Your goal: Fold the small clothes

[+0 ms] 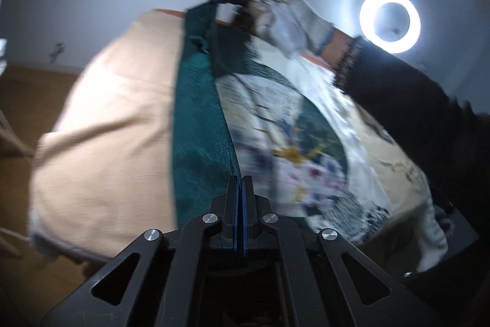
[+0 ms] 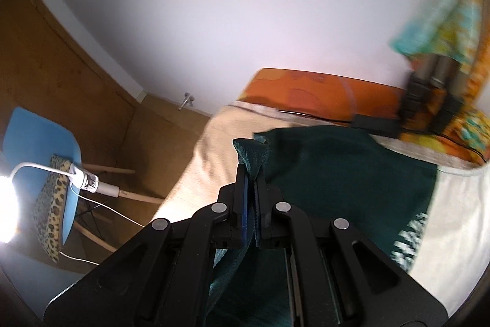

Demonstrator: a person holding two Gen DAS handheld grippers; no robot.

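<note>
Both tongs are closed: your left tongs [image 1: 242, 178] are pressed together at the garment's [image 1: 202, 118] near edge, though whether they pinch cloth is unclear, while your right tongs [image 2: 251, 173] clamp a fold of it. It lies stretched between them over the bed [image 1: 107, 127]. Your gloved hand [image 1: 288, 20] holds the far tool.

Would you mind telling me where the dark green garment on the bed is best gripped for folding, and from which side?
Grip the dark green garment at a corner of its edge, from above and outside the cloth, pinching a thin fold. The right gripper is shut on such an upturned corner; the flat middle offers nothing to pinch. The left gripper is shut at the near edge, though whether it holds cloth is unclear.
</note>
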